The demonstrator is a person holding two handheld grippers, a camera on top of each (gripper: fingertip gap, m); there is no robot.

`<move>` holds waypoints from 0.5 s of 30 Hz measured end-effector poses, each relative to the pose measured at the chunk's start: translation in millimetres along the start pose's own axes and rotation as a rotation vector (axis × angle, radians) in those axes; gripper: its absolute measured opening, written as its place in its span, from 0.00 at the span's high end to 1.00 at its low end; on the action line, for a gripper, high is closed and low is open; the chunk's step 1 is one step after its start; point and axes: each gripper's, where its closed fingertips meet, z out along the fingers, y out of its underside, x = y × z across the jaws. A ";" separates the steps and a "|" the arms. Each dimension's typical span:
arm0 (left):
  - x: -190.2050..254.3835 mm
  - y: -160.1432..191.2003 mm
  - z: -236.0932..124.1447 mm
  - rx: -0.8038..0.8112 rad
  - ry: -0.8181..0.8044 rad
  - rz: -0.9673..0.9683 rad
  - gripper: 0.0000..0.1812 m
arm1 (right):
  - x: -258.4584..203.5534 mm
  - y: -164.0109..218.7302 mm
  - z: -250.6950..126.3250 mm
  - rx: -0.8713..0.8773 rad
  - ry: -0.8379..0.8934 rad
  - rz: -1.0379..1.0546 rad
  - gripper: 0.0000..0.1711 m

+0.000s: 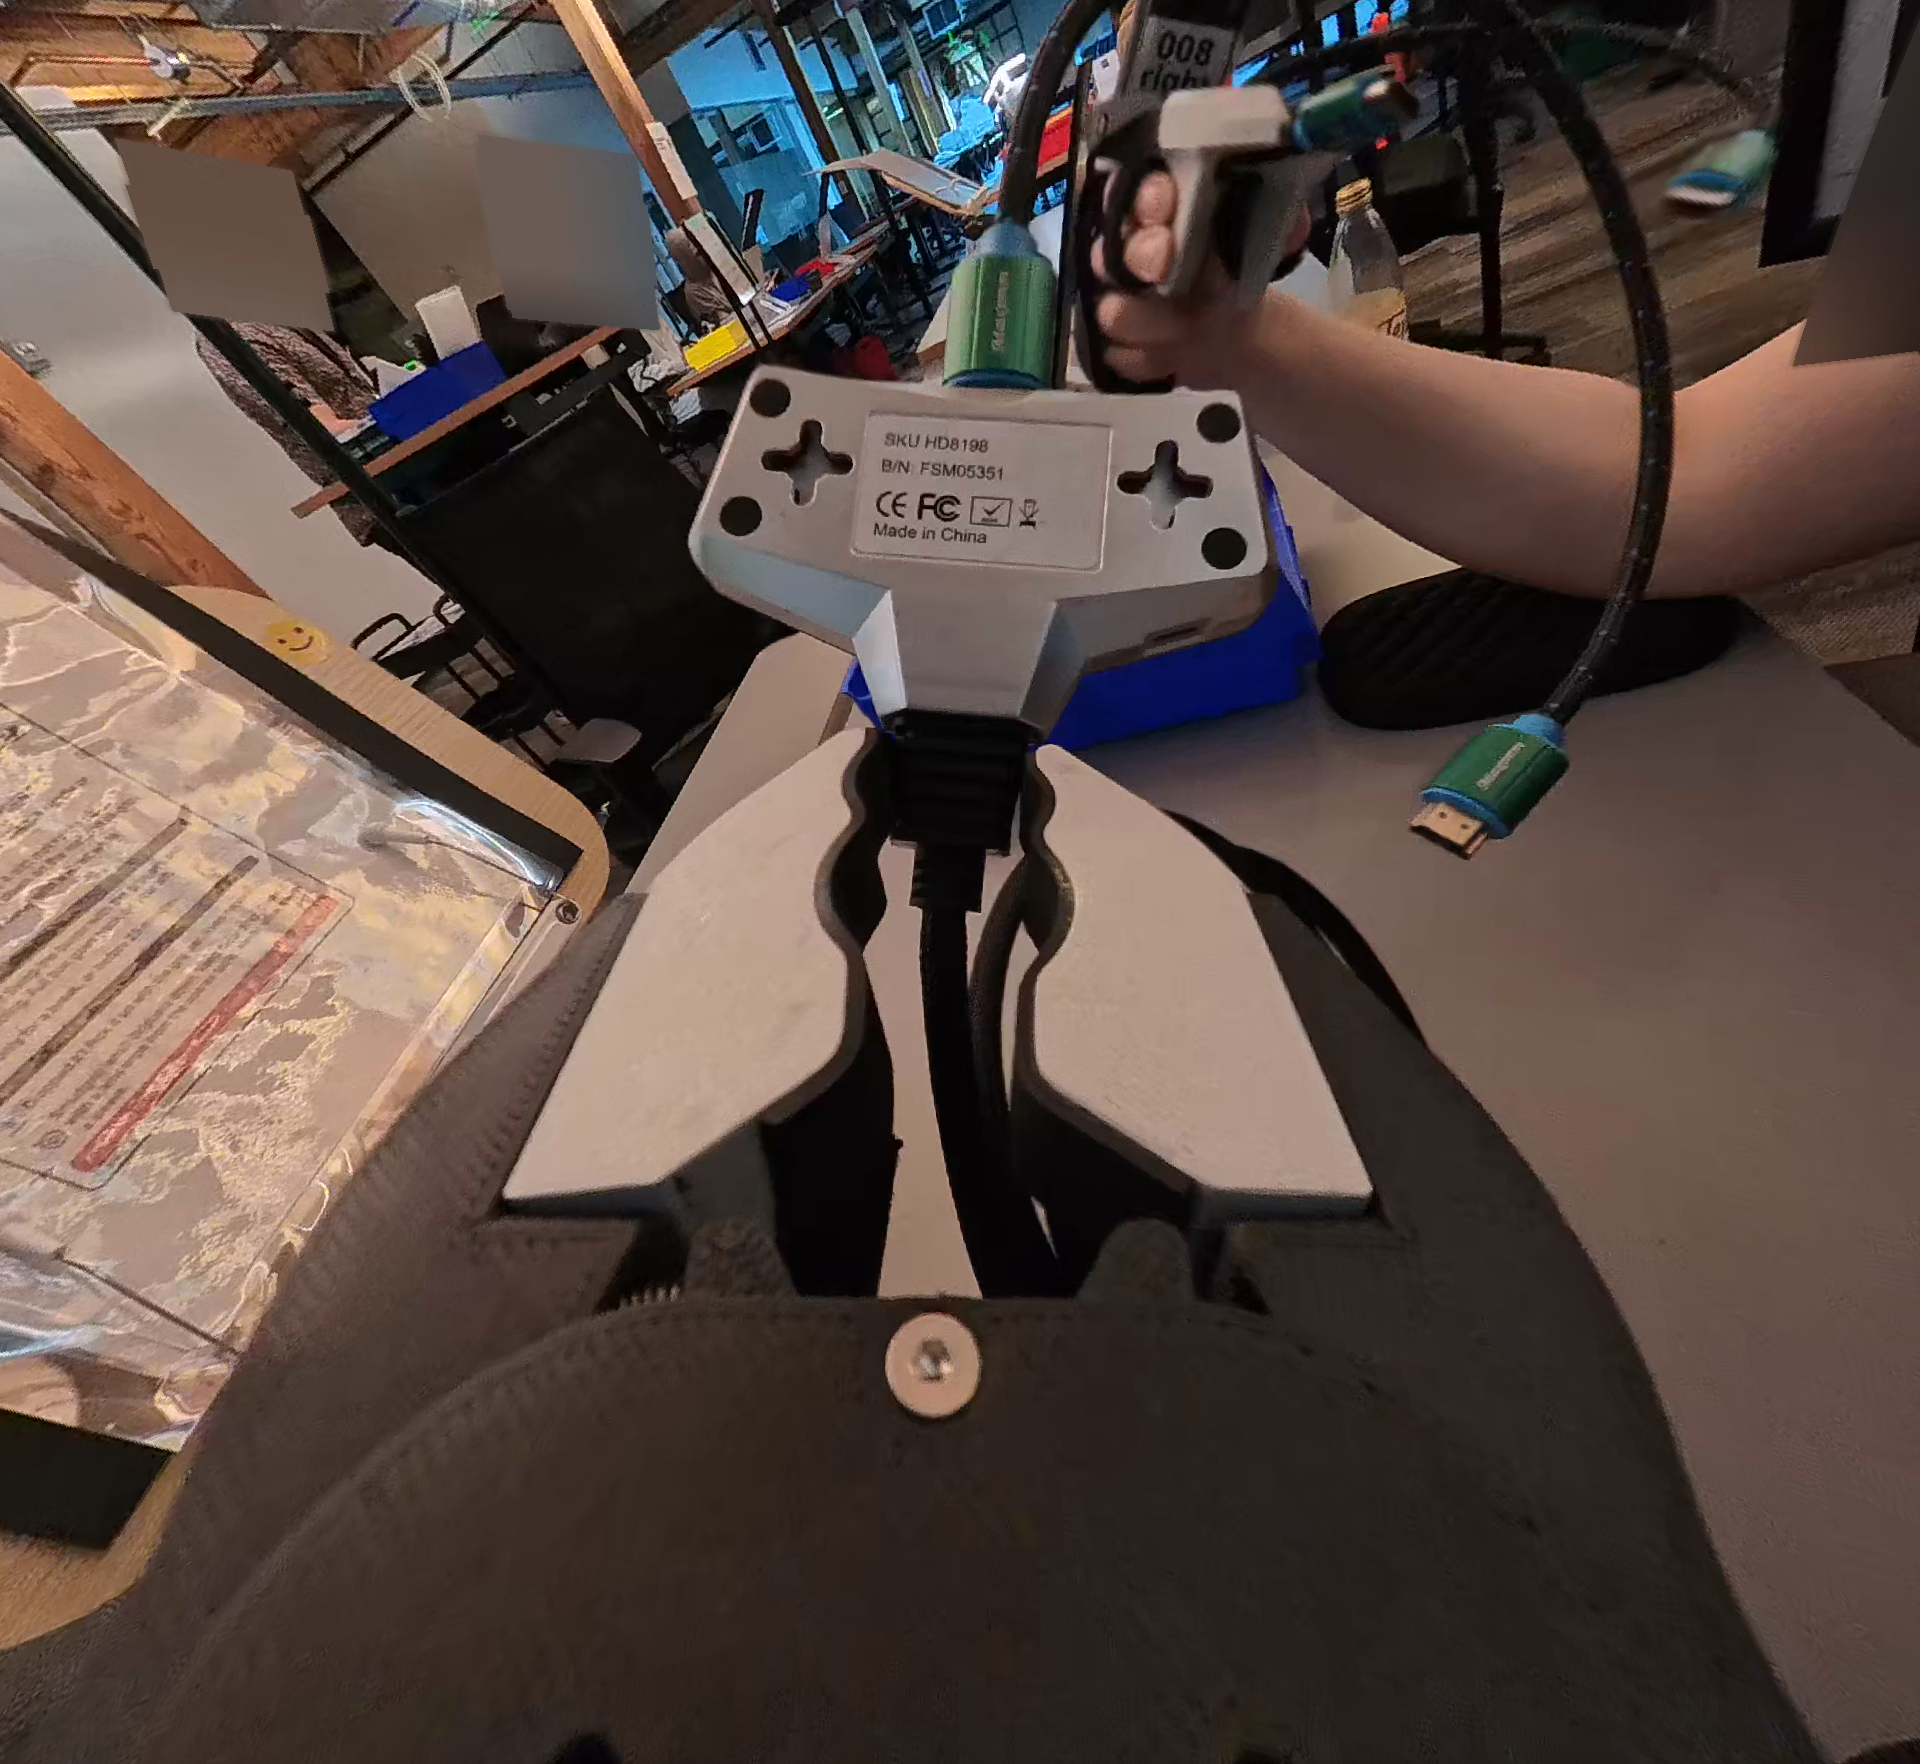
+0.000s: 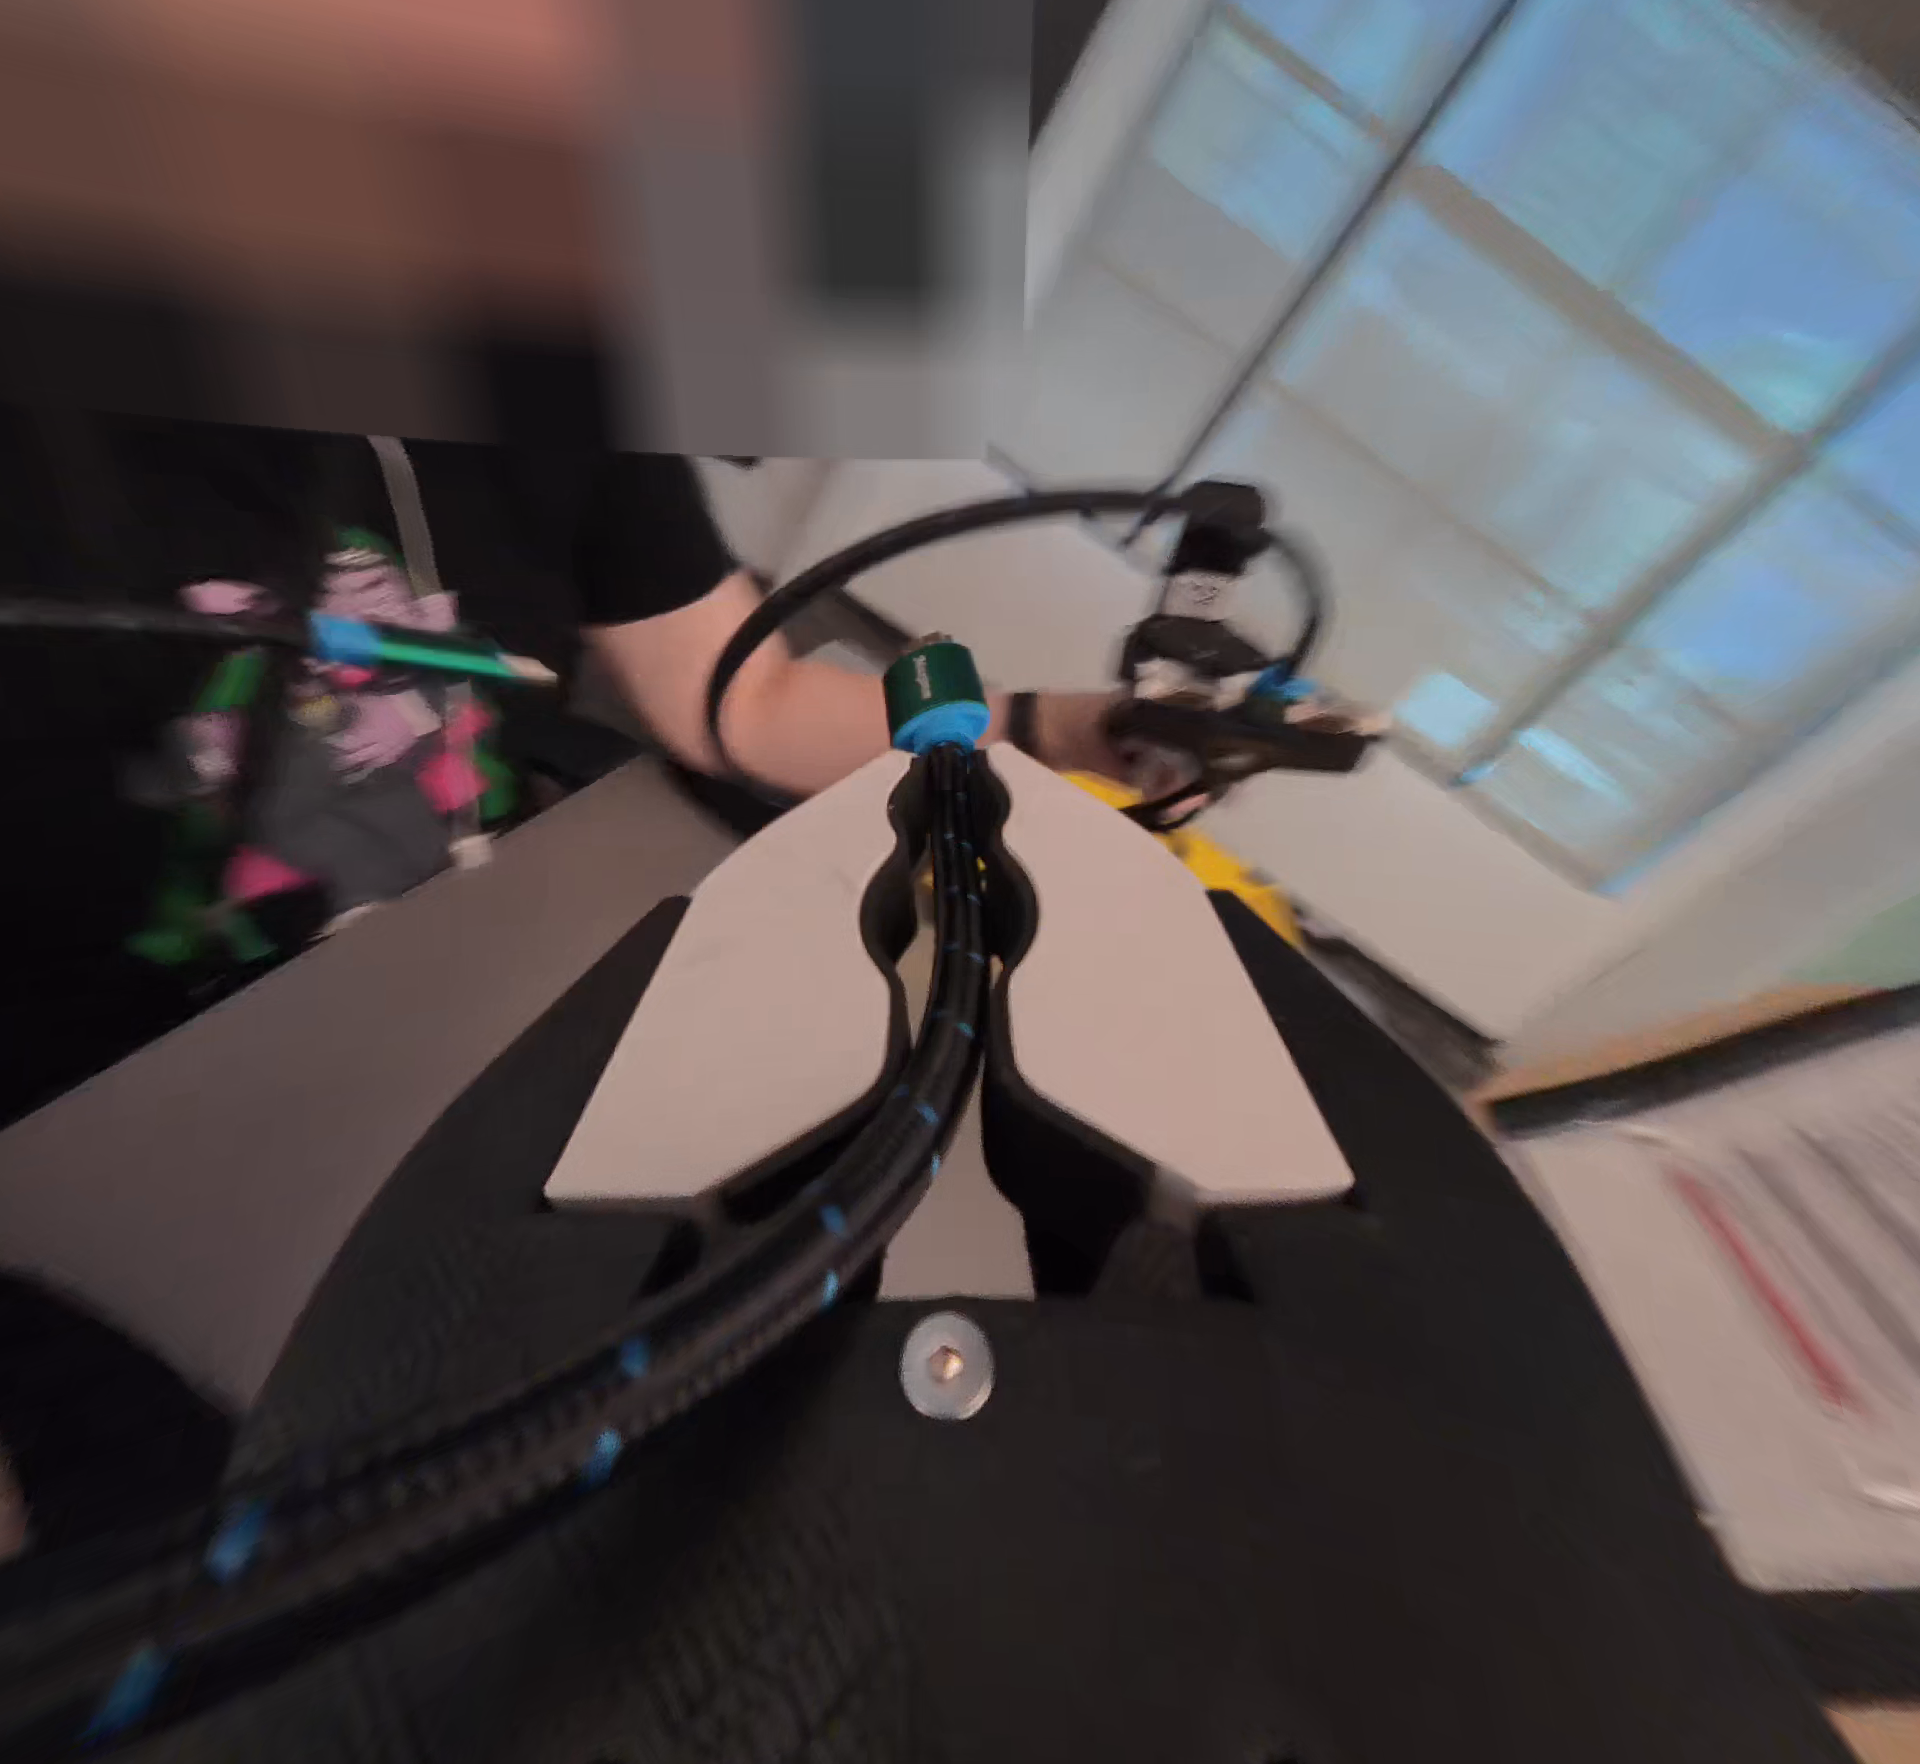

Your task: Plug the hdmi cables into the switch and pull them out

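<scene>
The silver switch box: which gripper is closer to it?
Left. The left gripper clamps the ribbed black collar right under the silver switch box. The right gripper is up behind it, apart from it, holding a green plug.

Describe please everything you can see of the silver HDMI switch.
The HDMI switch is a flat, silver, metal-looking box, held up in the air with its underside to the camera. It shows a white label, two cross-shaped mounting slots and four round holes. The left gripper clamps its black ribbed cable collar. One green plug sits in its far edge.
</scene>
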 end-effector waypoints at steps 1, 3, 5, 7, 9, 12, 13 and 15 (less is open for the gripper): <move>-1.0 0.1 -1.1 0.004 -0.004 -0.002 0.88 | -3.9 8.6 3.1 -0.046 -0.029 0.018 0.95; -2.5 -0.3 -2.5 0.010 -0.008 -0.011 0.88 | -4.2 29.5 8.7 -0.165 -0.036 0.057 0.95; -1.9 -0.9 -2.3 0.015 -0.002 -0.015 0.88 | 7.6 44.5 12.4 -0.255 0.029 0.048 0.95; 1.0 -1.7 1.4 0.018 0.014 -0.016 0.88 | 22.4 55.1 18.3 -0.319 0.105 0.006 0.95; 5.4 -0.2 9.0 0.003 0.035 -0.014 0.88 | 41.6 57.1 25.1 -0.350 0.209 -0.044 0.95; 10.7 5.6 23.3 -0.040 0.054 -0.004 0.88 | 58.4 53.9 44.4 -0.365 0.299 -0.059 0.95; 11.7 7.6 27.4 -0.054 0.056 -0.004 0.87 | 60.3 53.2 52.2 -0.372 0.311 -0.059 0.95; 13.9 10.0 33.5 -0.068 0.064 -0.003 0.87 | 59.3 56.2 63.4 -0.408 0.309 -0.054 0.95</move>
